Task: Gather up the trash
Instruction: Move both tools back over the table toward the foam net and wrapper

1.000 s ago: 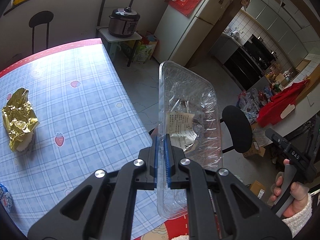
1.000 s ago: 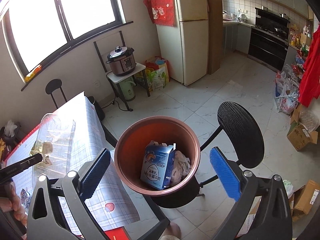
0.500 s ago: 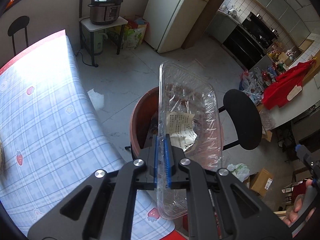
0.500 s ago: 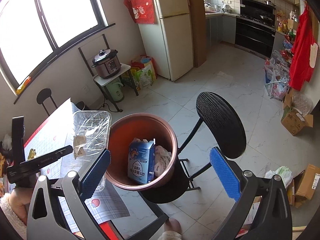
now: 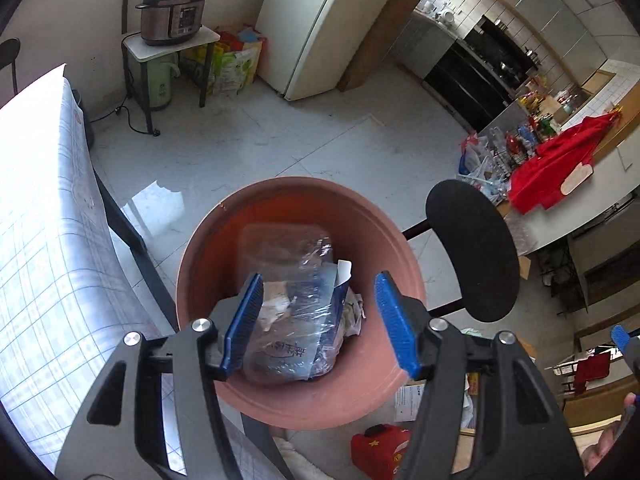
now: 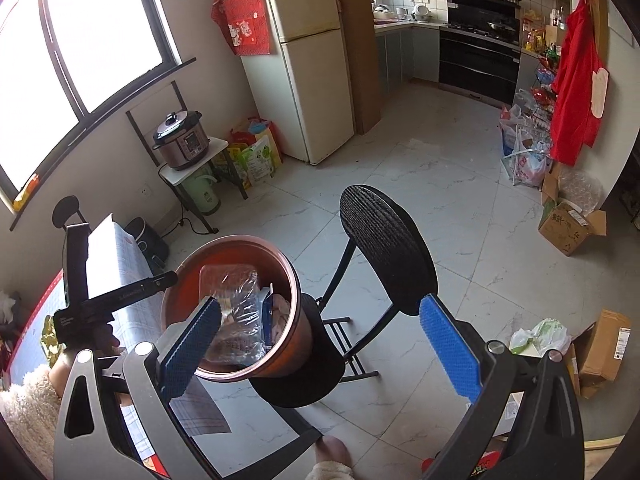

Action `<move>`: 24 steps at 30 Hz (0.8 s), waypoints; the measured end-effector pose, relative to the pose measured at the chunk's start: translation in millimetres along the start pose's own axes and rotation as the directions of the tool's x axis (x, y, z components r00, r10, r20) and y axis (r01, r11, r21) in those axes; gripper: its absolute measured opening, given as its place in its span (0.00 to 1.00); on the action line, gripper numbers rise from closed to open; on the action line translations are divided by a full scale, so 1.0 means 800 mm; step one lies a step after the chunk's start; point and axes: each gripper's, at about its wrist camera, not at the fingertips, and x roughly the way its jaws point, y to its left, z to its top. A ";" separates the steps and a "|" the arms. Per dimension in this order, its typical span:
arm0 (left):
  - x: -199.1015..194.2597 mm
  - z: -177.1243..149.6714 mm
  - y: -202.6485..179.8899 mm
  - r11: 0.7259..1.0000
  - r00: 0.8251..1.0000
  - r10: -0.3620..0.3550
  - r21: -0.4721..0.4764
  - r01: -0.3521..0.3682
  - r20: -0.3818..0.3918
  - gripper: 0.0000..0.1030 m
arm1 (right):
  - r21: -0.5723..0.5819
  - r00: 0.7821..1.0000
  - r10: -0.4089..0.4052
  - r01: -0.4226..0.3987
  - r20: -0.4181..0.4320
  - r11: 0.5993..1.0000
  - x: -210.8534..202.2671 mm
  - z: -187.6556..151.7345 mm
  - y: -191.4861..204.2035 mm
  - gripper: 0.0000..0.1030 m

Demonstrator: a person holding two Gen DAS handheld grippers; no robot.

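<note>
My left gripper point(image 5: 320, 320) has just opened, tray point(image 5: 286, 264) dropped in the bin point(image 5: 224, 248) at centre frame; right gripper point(image 6: 320, 344) gapes empty. Next, I'd fetch more table trash.

The left wrist view looks steeply down, close over the bin point(image 5: 304, 300); the right wrist view faces it from farther back point(image 6: 236, 304), sharing the chair point(image 6: 384, 256).

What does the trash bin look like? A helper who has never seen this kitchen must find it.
Beside the checked table stands a black round-backed chair. On its seat sits the trash bin, a round terracotta-brown tub holding a clear plastic tray. Nothing else nearby is round, open-topped and brown.
</note>
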 end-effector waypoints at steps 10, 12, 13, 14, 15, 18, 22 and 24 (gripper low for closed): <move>-0.163 -0.034 0.083 0.987 0.966 -0.010 -0.151 0.050 0.258 0.74 | -0.066 0.990 0.141 -0.140 0.014 0.988 -0.011 -0.002 0.076 0.95; -0.208 -0.057 0.104 0.983 0.945 0.055 -0.183 0.005 0.321 0.84 | -0.101 0.984 0.178 -0.176 0.012 0.979 -0.012 -0.005 0.105 0.95; -0.229 -0.068 0.116 0.981 0.937 0.085 -0.194 -0.019 0.339 0.84 | -0.138 0.980 0.201 -0.197 0.012 0.971 -0.014 -0.006 0.125 0.95; -0.249 -0.081 0.129 0.977 0.929 0.121 -0.209 -0.049 0.349 0.84 | -0.189 0.976 0.216 -0.209 0.016 0.959 -0.017 -0.010 0.145 0.95; -0.270 -0.093 0.144 0.971 0.921 0.156 -0.226 -0.077 0.358 0.84 | -0.243 0.975 0.222 -0.210 0.020 0.947 -0.020 -0.015 0.169 0.95; -0.329 -0.142 0.190 0.946 0.892 0.264 -0.279 -0.165 0.367 0.84 | -0.344 0.956 0.294 -0.277 -0.005 0.897 -0.027 -0.032 0.231 0.95; -0.393 -0.216 0.253 0.896 0.862 0.390 -0.350 -0.274 0.323 0.84 | -0.364 0.915 0.389 -0.401 -0.109 0.841 -0.023 -0.054 0.300 0.95; -0.422 -0.255 0.280 0.860 0.844 0.447 -0.402 -0.314 0.298 0.84 | -0.393 0.902 0.407 -0.429 -0.142 0.813 -0.025 -0.068 0.334 0.95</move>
